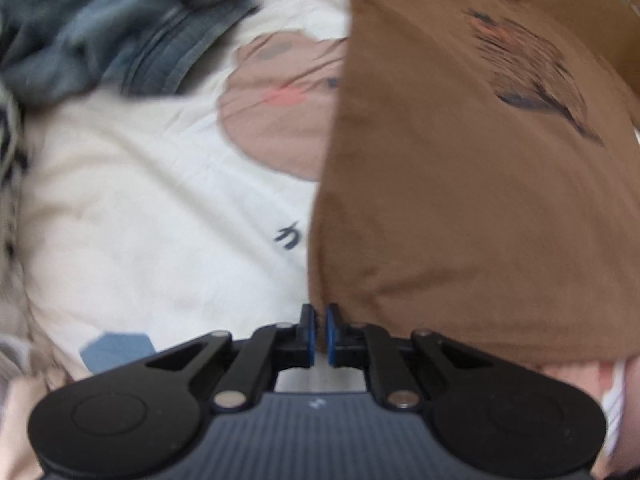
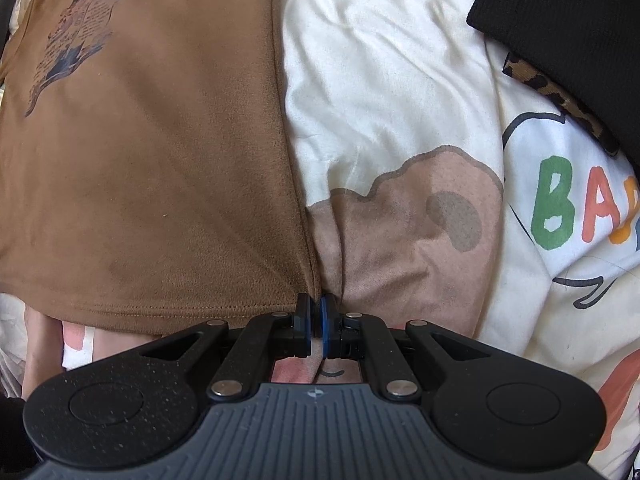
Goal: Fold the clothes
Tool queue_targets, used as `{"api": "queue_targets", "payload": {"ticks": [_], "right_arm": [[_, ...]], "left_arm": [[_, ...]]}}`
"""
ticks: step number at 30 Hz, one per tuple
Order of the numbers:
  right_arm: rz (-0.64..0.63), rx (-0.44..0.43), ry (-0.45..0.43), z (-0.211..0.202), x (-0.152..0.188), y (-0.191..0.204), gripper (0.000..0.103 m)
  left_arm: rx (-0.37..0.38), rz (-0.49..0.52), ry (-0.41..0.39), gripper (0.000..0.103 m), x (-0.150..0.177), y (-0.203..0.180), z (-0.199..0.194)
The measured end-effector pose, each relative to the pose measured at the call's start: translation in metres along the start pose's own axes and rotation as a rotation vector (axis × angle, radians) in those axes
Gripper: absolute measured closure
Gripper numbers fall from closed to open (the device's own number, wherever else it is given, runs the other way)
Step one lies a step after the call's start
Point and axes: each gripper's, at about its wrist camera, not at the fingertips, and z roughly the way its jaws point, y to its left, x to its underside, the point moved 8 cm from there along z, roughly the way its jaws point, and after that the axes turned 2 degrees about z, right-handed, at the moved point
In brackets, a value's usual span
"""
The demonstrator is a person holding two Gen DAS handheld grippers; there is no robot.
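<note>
A brown T-shirt point(image 1: 460, 200) with a dark printed graphic point(image 1: 536, 80) lies flat on a cream bed cover. In the left wrist view it fills the right half, and its near left corner runs down to my left gripper point(image 1: 320, 316), whose blue pads are shut on that corner's tip. In the right wrist view the same shirt point(image 2: 160, 160) fills the left half with its stitched hem toward me. My right gripper point(image 2: 318, 304) is shut on the near right corner of the shirt, where the cover bunches into a fold.
The cream bed cover point(image 1: 140, 200) carries cartoon prints and coloured letters point(image 2: 560, 212). A heap of blue denim point(image 1: 100, 32) lies beyond the shirt's left side. A black garment point(image 2: 568, 20) with leopard trim point(image 2: 560, 96) lies far right.
</note>
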Motion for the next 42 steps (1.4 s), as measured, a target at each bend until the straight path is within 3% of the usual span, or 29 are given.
{"api": "queue_targets", "payload": {"ticks": [4,16,28,32,38,42], "right_arm": [[-0.001,0.003,0.002,0.001,0.002,0.002,0.100],[-0.009,0.012,0.009,0.001,0.007,0.007,0.100],[-0.003,0.006,0.004,0.000,0.012,0.012,0.100],[-0.002,0.004,0.003,-0.001,0.015,0.015,0.100],[-0.009,-0.018,0.004,-0.016,0.022,0.022,0.101],[-0.030,-0.027,-0.024,-0.046,0.003,0.032,0.101]], "left_arm": [[-0.030,0.086,-0.055,0.097,-0.006,-0.019,-0.015],[0.030,0.048,-0.030,0.094,-0.012,-0.043,0.004],[0.017,-0.122,0.006,0.091,-0.002,-0.004,0.005],[0.011,-0.168,0.024,0.097,0.002,0.011,0.006],[0.031,-0.184,0.035,0.098,-0.003,0.027,-0.012],[0.045,-0.173,0.022,0.099,-0.013,0.033,-0.034]]}}
